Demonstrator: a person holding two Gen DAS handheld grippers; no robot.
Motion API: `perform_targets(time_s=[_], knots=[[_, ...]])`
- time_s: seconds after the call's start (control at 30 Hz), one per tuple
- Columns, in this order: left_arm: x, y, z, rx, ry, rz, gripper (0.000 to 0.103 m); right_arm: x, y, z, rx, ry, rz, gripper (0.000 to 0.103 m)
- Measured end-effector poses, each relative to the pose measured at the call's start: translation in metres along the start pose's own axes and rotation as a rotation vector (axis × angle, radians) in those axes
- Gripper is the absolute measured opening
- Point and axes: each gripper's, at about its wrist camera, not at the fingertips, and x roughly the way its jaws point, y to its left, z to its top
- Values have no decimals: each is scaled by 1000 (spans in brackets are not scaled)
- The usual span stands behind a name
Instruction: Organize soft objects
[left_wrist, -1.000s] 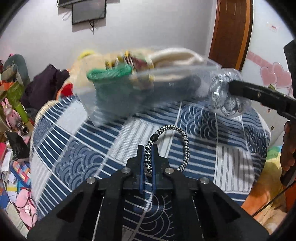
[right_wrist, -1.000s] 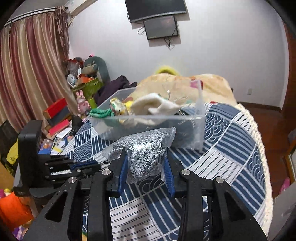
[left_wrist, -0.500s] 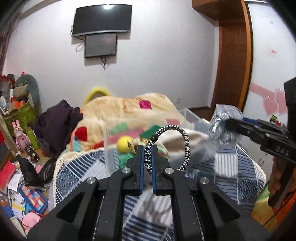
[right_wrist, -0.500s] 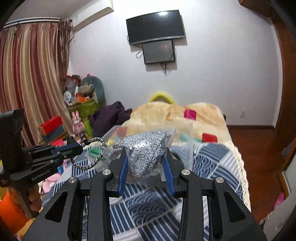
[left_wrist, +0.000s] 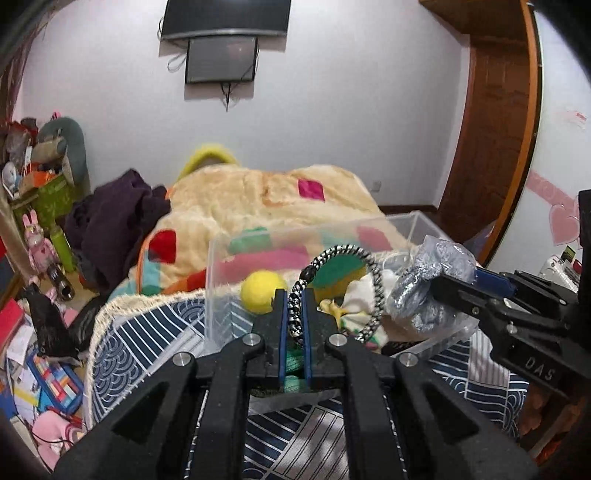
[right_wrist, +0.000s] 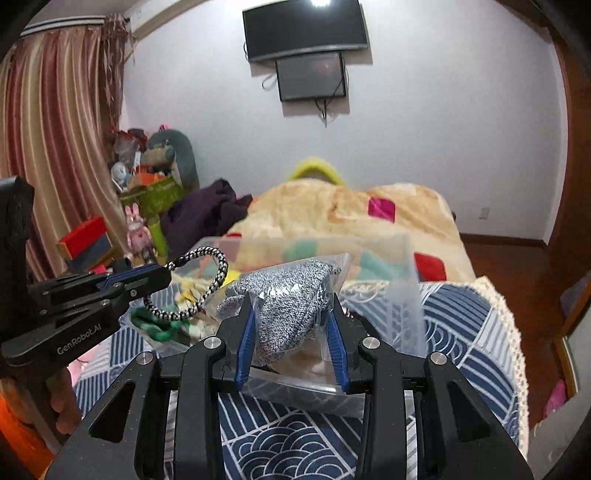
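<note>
My left gripper (left_wrist: 294, 314) is shut on a black-and-white braided cord loop (left_wrist: 343, 284) and holds it above the near side of a clear plastic bin (left_wrist: 221, 280). The bin stands on the blue patterned bedspread and holds a yellow ball (left_wrist: 263, 291), a white cloth (left_wrist: 364, 295) and a green item. My right gripper (right_wrist: 291, 328) is shut on a grey knit item in a clear bag (right_wrist: 291, 302), held over the bin (right_wrist: 406, 295). The cord loop (right_wrist: 207, 288) and left gripper (right_wrist: 162, 275) also show in the right wrist view; the bagged knit (left_wrist: 424, 291) shows in the left wrist view.
A beige patchwork blanket (left_wrist: 258, 203) lies behind the bin. A dark purple garment (left_wrist: 110, 221) lies at its left. Toys and boxes clutter the floor at the left (left_wrist: 40, 332). A wooden door (left_wrist: 491, 129) stands at the right. A TV (right_wrist: 306, 29) hangs on the wall.
Both grippers rose and tilted up from looking down at the bedspread, then came in close over the bin. Each keeps its hold.
</note>
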Motion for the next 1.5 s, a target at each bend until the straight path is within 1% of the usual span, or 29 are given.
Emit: perform_targets(time_s=[0.13,0.23,0.33,0.4,0.47,0.5,0.53,0.57,0.6,0.7,0.83,1.03,1.1,1.13,1.2,1.23,1.3,1.4,1.43,1.47,1.5], knots=[[17,-1,-7,21,60,11,6,8,-1,-7,-13,37,-9,33],[15,-3,-11,46,55,25,6,6,-3,-6,-20,49,-8,35],[7,-6,-12,62,53,26,9,1,-3,-5,-28,56,-15,38],[1,-6,-12,64,53,22,12,0,-4,-5,-26,64,-15,45],[-5,-6,-12,63,52,10,13,-3,-6,-5,-20,64,-9,59],[-10,-6,-13,63,51,1,16,-7,-5,-6,-21,59,-8,62],[-15,-7,-13,66,46,-4,18,-13,-4,-8,-32,53,-5,69],[-21,-7,-14,69,39,-6,23,-15,-3,-8,-40,51,-11,74],[-26,-8,-14,70,32,-9,30,-22,-2,-9,-54,38,-25,74],[-47,-10,-13,70,-9,-24,41,-37,2,-5,-79,7,-37,74],[-81,-16,-11,80,-81,-22,46,-69,7,3,-85,-74,-26,75],[-127,-22,-5,75,-175,-35,49,-110,17,12,-96,-183,-8,75],[-141,-24,-5,78,-206,-34,57,-120,21,14,-98,-212,-9,75],[-148,-25,-5,79,-224,-31,58,-126,23,14,-98,-226,-5,75],[-158,-27,-6,81,-249,-25,61,-134,26,14,-96,-253,-3,80],[-164,-27,-6,79,-263,-23,62,-138,27,14,-94,-269,-4,84],[-175,-28,-9,70,-287,-25,70,-145,29,12,-96,-291,-8,85],[-187,-27,-13,62,-314,-24,79,-146,34,10,-96,-298,-13,87],[-192,-26,-15,60,-324,-25,81,-145,35,9,-95,-300,-14,91],[-194,-26,-17,59,-329,-26,85,-146,38,7,-95,-304,-19,97],[-196,-26,-18,57,-335,-26,89,-145,40,5,-94,-312,-26,99]])
